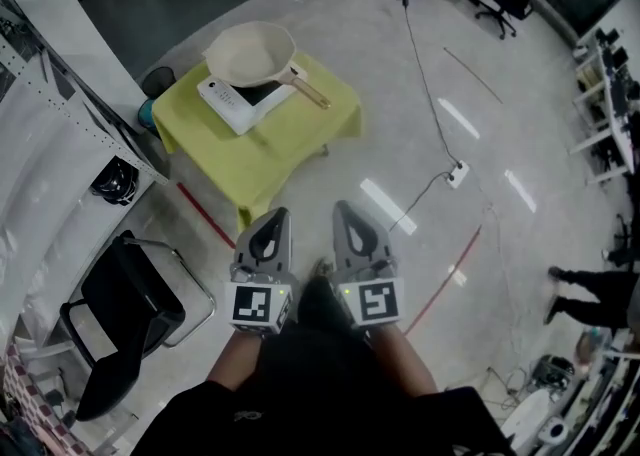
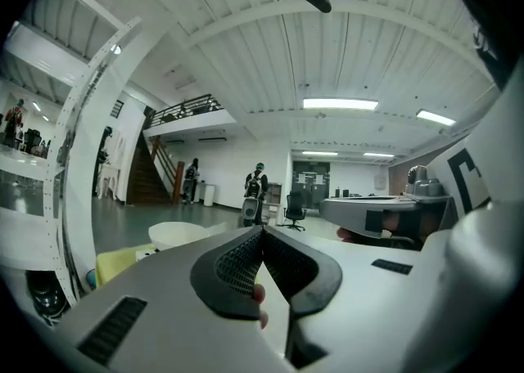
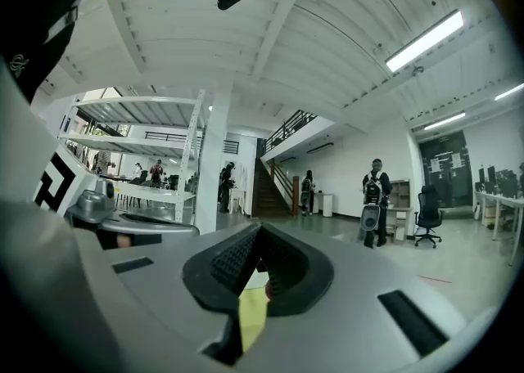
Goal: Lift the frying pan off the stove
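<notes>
The cream-coloured round frying pan with a slim wooden handle sits on a flat white electric stove. The stove lies on a low table draped in yellow-green cloth, well ahead of the person across bare floor. The pan's handle juts toward the table's right side, past the stove's edge.

Nearer the person, the left claw and the right claw are held side by side, pointing roughly at the table. Both are clenched on nothing (each gripper view shows the ribbed pads meeting with only background beyond), so the approach is not yet finished.

The likeliest trouble is arriving with the pads shut. They would then nudge the handle and spin or slide the pan across the smooth stove top. A pinch far out on that thin handle could also let the heavy bowl droop or roll. The stove looks light and sits near the table's edge, so a dragged pan might shift it.
</notes>
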Available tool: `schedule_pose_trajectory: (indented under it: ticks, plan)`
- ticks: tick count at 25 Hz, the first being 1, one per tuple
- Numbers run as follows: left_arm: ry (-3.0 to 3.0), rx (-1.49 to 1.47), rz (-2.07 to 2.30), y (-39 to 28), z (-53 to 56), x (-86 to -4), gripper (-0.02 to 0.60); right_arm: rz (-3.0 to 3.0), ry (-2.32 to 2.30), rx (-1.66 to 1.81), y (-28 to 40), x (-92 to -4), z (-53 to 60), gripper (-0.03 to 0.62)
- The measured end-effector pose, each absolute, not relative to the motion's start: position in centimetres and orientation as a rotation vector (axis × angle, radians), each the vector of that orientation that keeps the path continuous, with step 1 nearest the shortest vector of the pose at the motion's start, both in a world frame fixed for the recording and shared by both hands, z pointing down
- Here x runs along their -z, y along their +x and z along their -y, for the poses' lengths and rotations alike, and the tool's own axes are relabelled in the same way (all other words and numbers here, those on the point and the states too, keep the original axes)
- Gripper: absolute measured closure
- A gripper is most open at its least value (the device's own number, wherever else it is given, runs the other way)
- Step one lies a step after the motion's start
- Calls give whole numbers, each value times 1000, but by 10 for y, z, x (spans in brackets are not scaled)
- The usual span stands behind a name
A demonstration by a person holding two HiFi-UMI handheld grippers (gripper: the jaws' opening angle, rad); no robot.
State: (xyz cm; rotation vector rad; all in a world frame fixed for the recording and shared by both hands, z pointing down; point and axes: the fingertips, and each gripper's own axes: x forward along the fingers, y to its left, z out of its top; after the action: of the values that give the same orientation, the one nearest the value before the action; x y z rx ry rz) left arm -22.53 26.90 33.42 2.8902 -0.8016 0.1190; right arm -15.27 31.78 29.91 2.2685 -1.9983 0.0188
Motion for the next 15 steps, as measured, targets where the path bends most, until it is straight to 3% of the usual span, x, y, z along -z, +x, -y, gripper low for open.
schedule_pose_trajectory:
  ticks: [15]
  plan:
    - [2799, -269, 880, -105, -210, -362, 538, 2140, 2051, -254, -30, -342, -263, 579]
